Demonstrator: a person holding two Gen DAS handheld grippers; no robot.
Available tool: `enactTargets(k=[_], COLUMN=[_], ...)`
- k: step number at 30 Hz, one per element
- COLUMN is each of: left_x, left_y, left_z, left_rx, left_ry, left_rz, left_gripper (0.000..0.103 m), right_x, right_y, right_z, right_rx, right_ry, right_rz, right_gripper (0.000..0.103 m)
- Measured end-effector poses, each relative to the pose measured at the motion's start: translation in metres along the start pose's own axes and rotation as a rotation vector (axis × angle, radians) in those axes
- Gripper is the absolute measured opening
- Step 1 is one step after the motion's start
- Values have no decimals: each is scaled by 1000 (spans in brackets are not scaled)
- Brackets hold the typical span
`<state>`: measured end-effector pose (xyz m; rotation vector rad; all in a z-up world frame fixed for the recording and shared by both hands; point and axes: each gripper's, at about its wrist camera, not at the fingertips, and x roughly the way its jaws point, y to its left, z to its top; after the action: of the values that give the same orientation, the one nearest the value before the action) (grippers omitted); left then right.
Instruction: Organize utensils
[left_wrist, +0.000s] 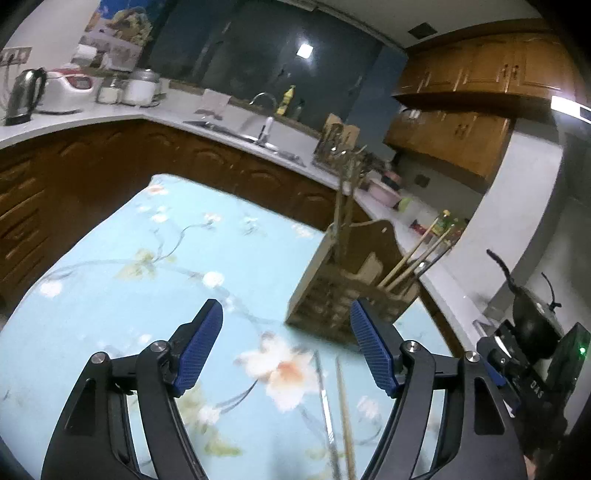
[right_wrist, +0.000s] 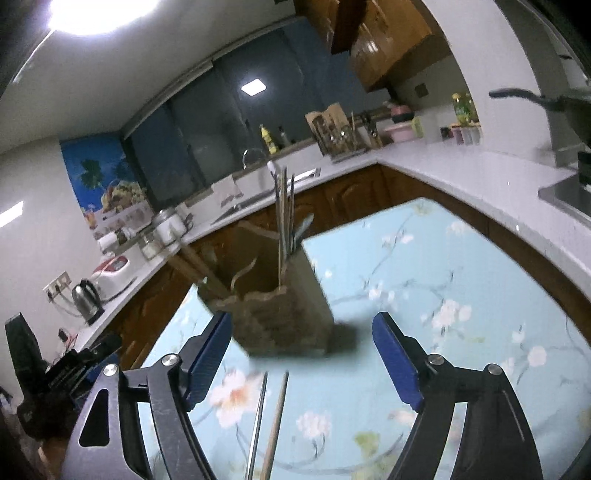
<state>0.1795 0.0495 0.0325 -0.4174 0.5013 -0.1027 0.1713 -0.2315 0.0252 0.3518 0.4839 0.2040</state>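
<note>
Two thin utensils (right_wrist: 269, 424), one metal and one wooden, lie side by side on the floral tablecloth (right_wrist: 461, 295) between the spread, empty jaws of the right gripper (right_wrist: 303, 354). The left gripper (left_wrist: 286, 343) also gapes, holding nothing. Beyond, the wooden holder (right_wrist: 273, 314) stands with several upright chopsticks (right_wrist: 282, 221)

Blue floral tablecloth (left_wrist: 110, 258) carries the wooden utensil holder (left_wrist: 332, 302); just beside the holder lie a metal chopstick (right_wrist: 257, 424) and a wooden chopstick (right_wrist: 275, 424).
</note>
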Motion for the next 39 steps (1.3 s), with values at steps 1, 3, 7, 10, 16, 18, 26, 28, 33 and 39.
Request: enactTargets(k=[1,3,7,10,16,18,26,28,33,39], left_x=[-6,-16,-33,-51,-89,-104,-107,-101,-89,-85], left_y=[5,10,12,3,-16,-19,-18,-14,-9,-11], left_z=[-3,-11,-19,-22,-31,-40,-83,-92,-105,-111], left_rx=[-10,-26,-19,33,109,135,241,239,253,289], left_ry=[6,5,0,-25,-146,-217,-268,-248,-208,-214], left_rz=[9,22,44,39,70,89,182,192,219,246], left_gripper=[73,73,73,73,94,103,103,103,103,103], right_x=[-3,-9,-22,-39,-96,-114,-128,-121,-108,-106], right_y=[1,3,7,17,40,47,49,44,39,36], right_z=[-5,-16,-29,-26,-21,-32,-89,-96,-104,-109], right_rx=[-5,-21,-43,-85,-178,-247,-373,-343,-327,-350], right_ry=[9,25,47,32,-181,-292,-386,-341,-285,-295], right_rz=[8,12,24,28,16,-9,-74,-56,-48,-78], right_gripper=[80,80,80,80,101,103,103,103,103,103])
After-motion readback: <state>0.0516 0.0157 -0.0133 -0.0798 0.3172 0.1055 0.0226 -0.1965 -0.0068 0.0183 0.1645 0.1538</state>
